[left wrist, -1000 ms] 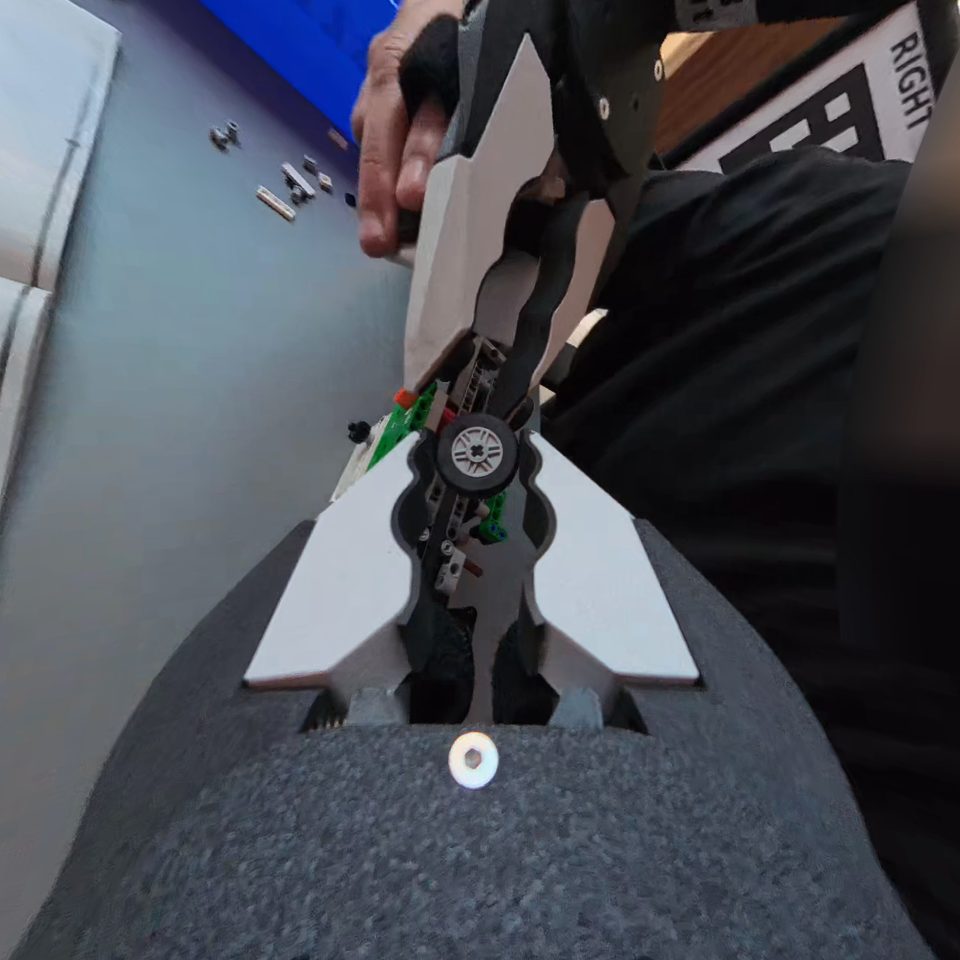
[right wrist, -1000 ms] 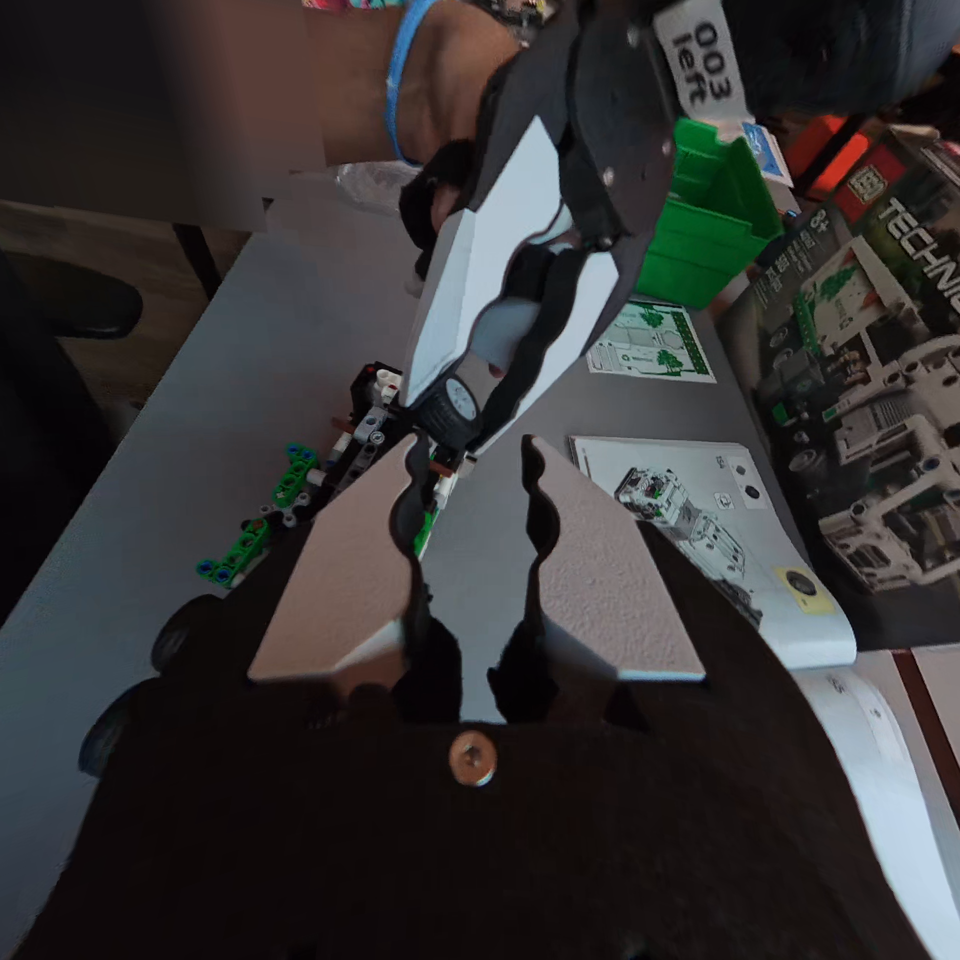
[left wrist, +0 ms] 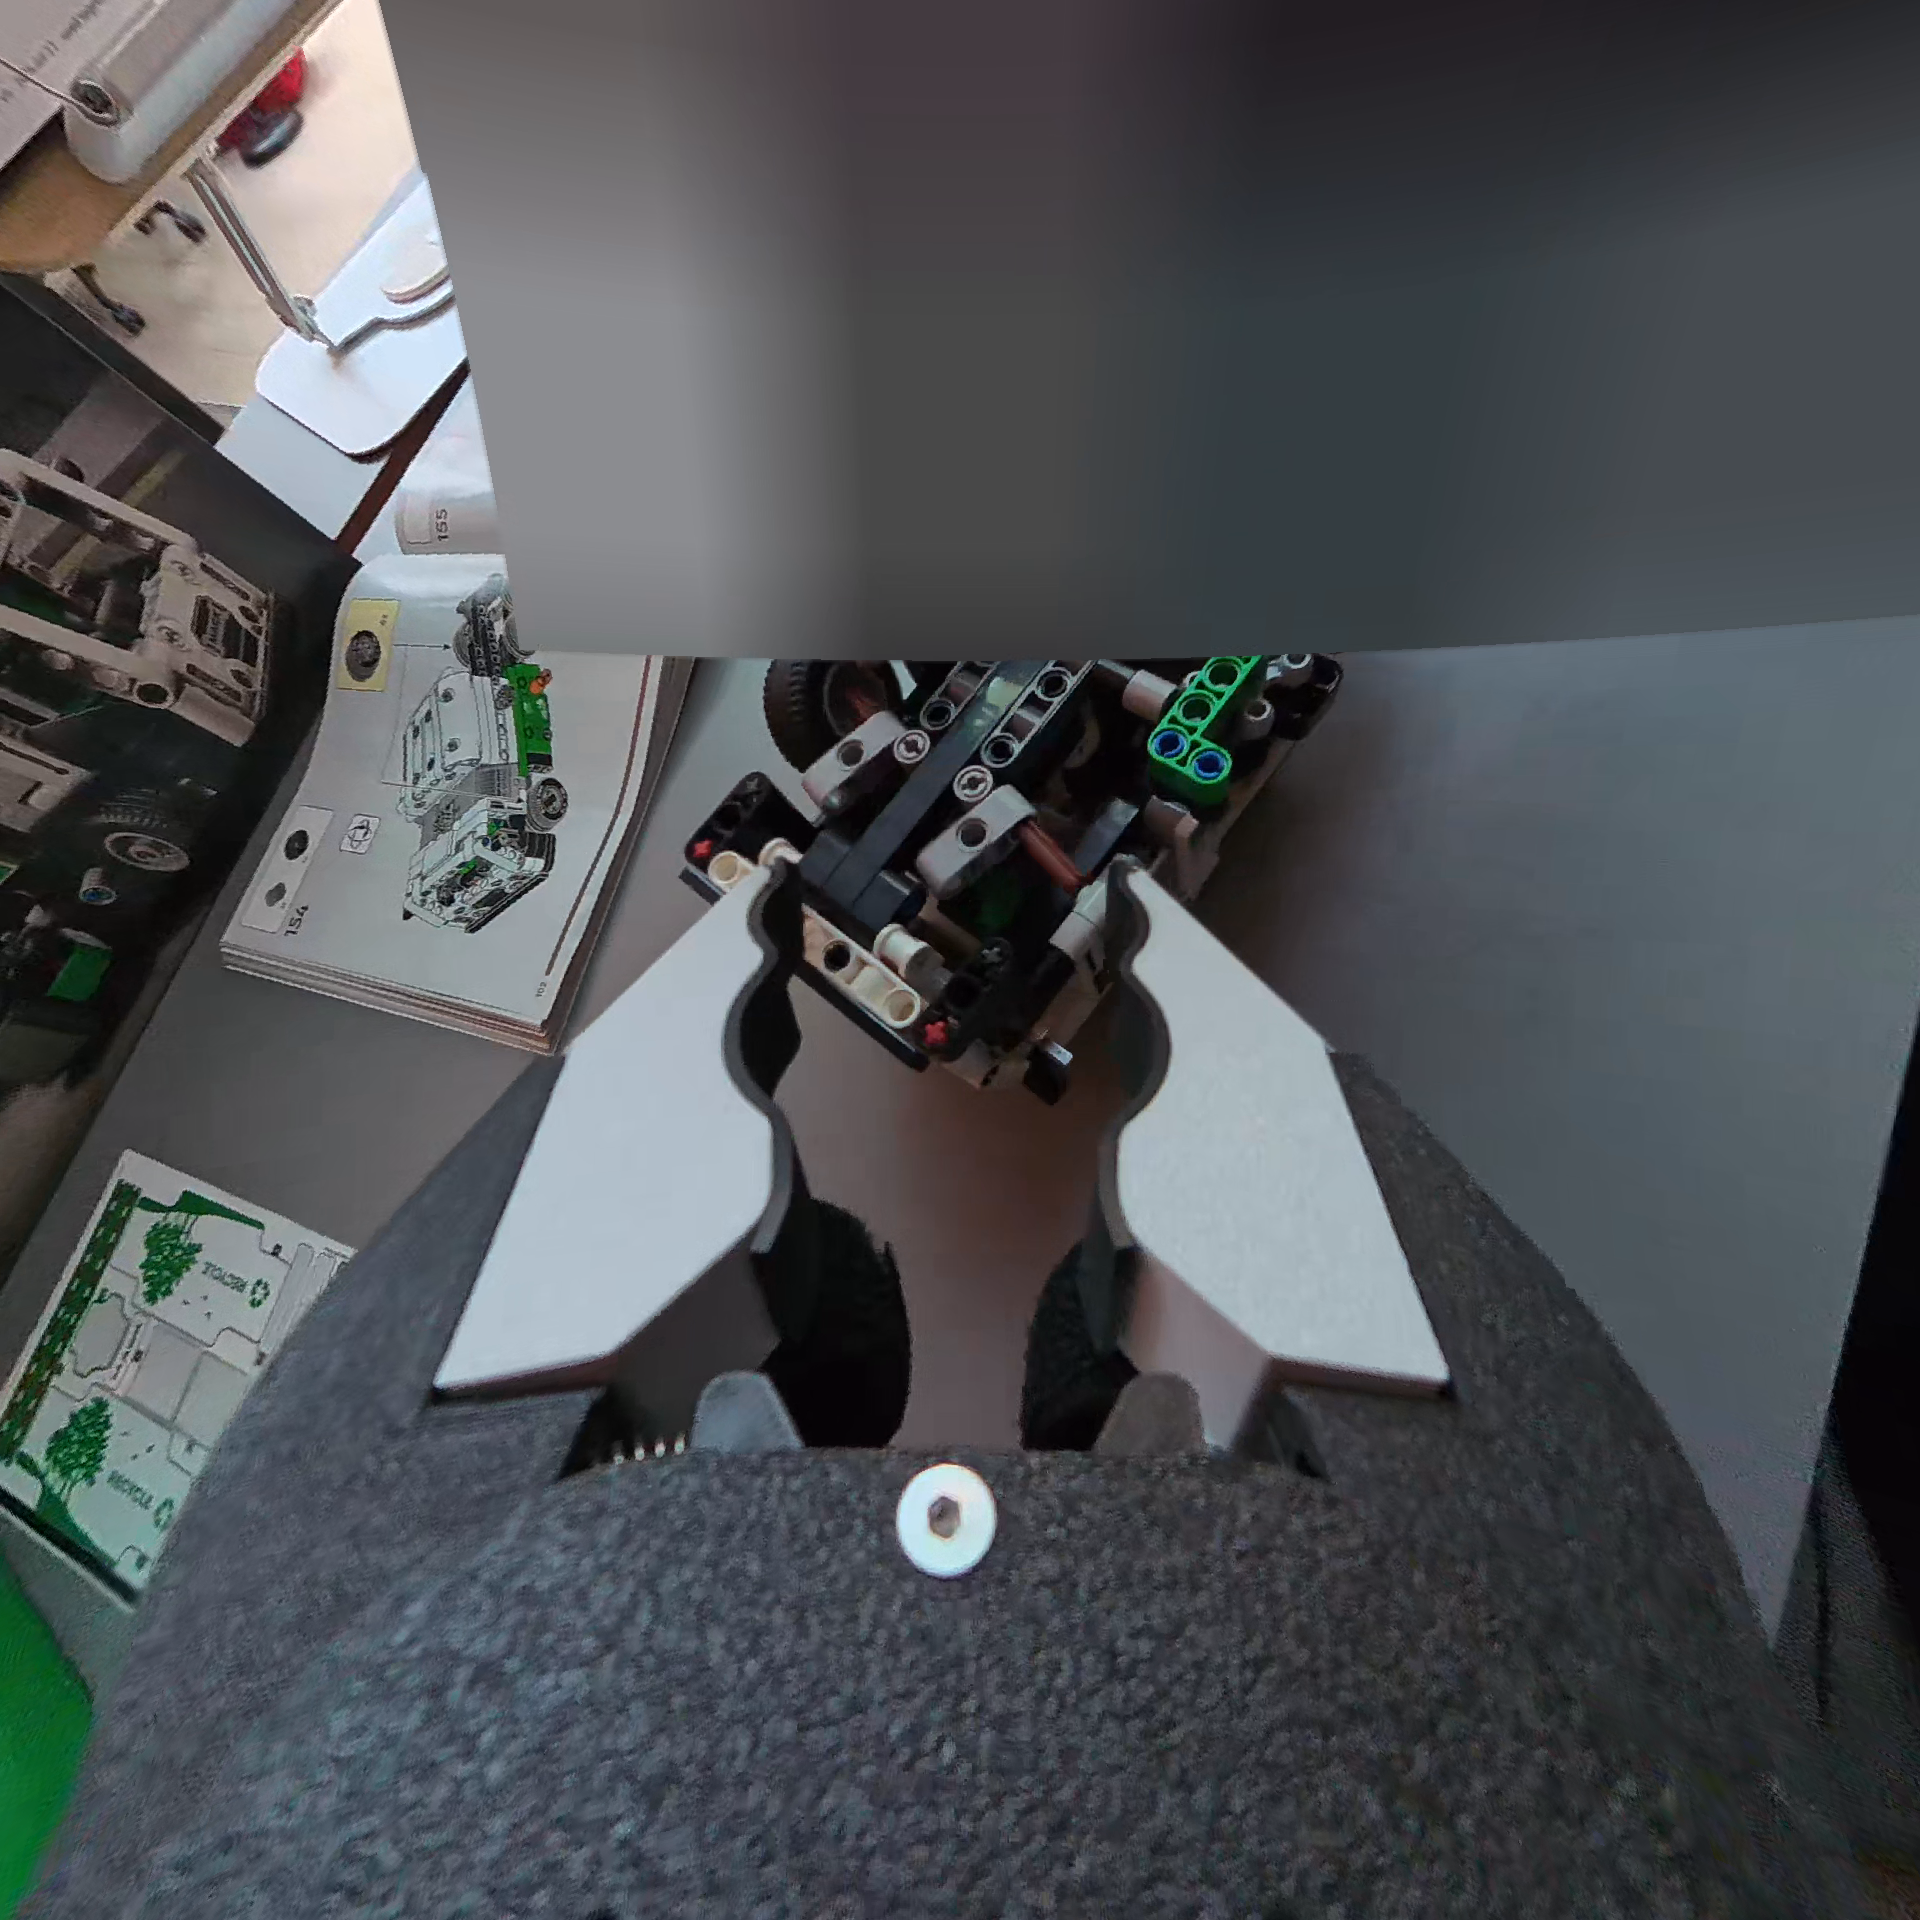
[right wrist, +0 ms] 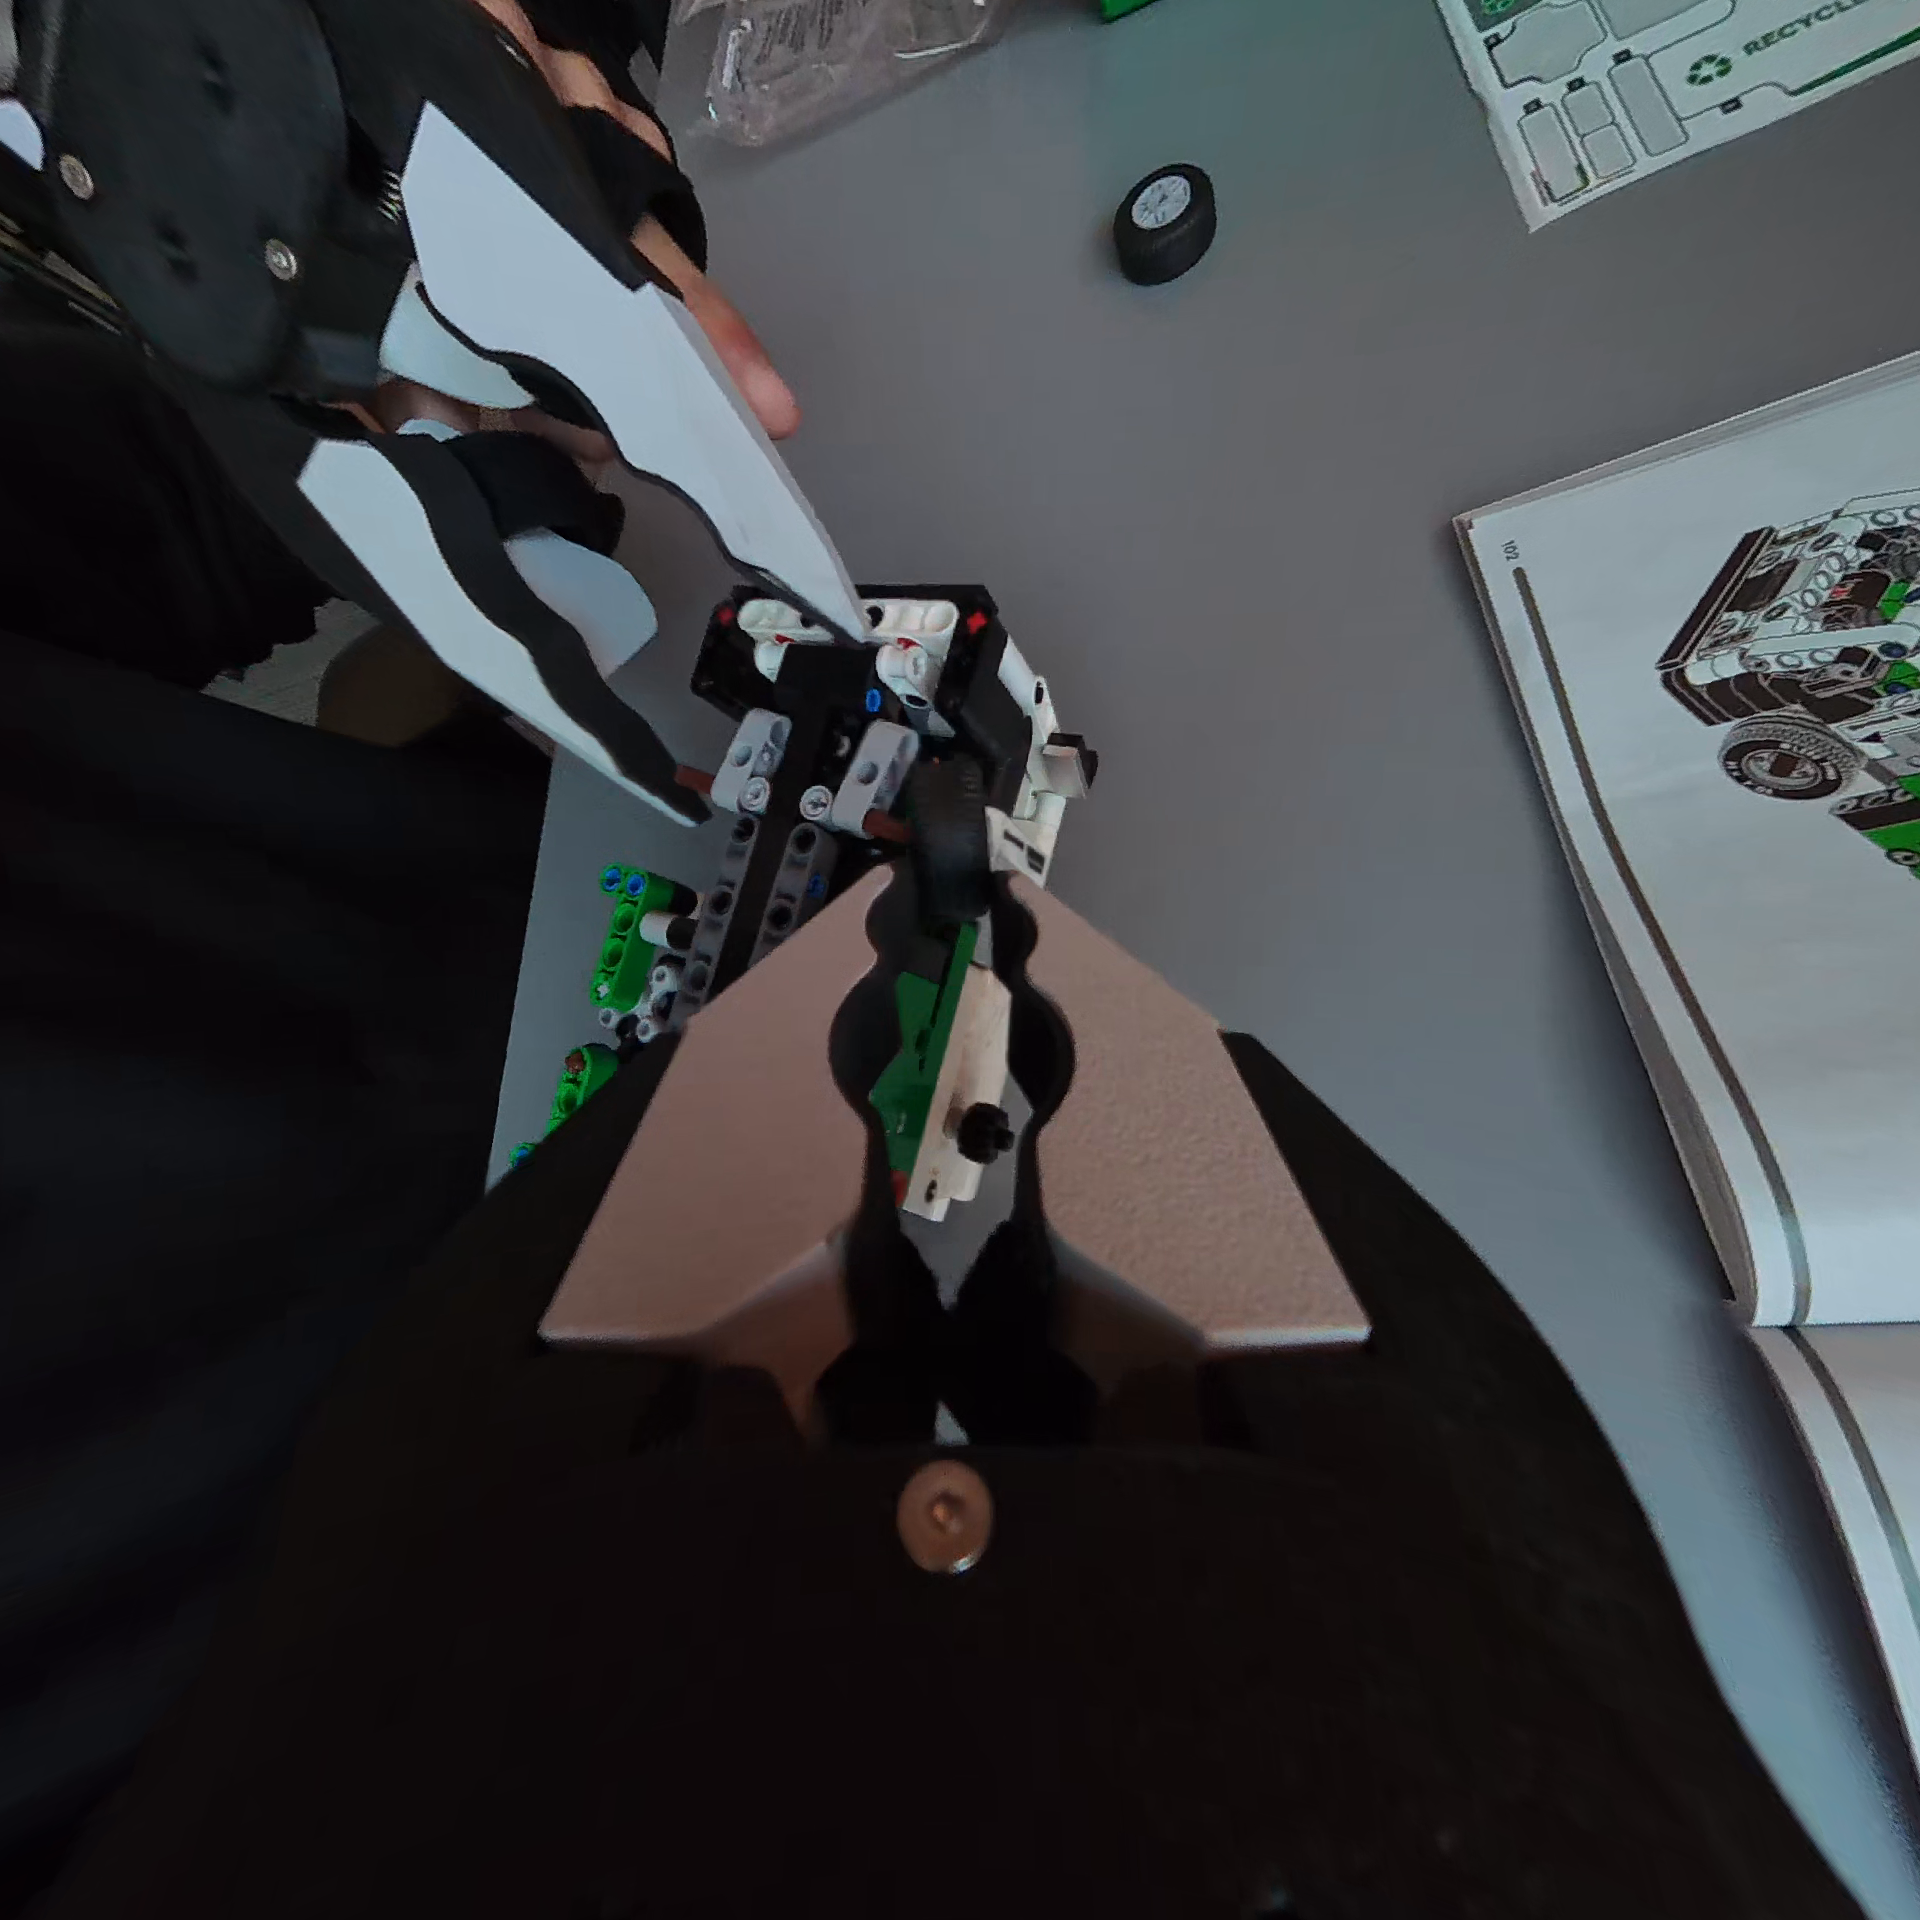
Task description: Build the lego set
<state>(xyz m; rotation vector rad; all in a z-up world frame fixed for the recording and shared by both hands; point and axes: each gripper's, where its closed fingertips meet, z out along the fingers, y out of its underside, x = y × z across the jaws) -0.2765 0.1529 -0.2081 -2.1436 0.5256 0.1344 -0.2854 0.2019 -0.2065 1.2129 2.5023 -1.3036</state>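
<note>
**Two grippers on a half-built lego truck chassis**

In the right wrist view, the right gripper point(right wrist: 943, 914) fills the lower half of the frame, its fingers drawn in tight on a black tyre point(right wrist: 948, 847) mounted at the side of the lego chassis point(right wrist: 831, 748). Between the finger bases, a green and white panel of the model lies lengthwise in the gap. Just beyond, at the frame's centre, the chassis rests on the grey table point(right wrist: 1299, 727), with green beams sticking out at its lower left. From the upper left the left gripper point(right wrist: 774, 717) reaches in, held by a person's hand point(right wrist: 717, 322); its fingers are spread around the front end of the chassis, one tip on the white bumper parts, the other beside a brown axle. Farther up, a loose wheel point(right wrist: 1164, 223) stands alone on the table, a sticker sheet point(right wrist: 1662, 94) at the upper right, an open instruction booklet point(right wrist: 1714, 831) along the right edge.

In the left wrist view, the left gripper point(left wrist: 948, 883) brackets the chassis point(left wrist: 987, 831) at mid-frame, fingers wide apart. The booklet point(left wrist: 436, 831) lies to the left, and the set's box point(left wrist: 104, 727) at the left edge.
</note>
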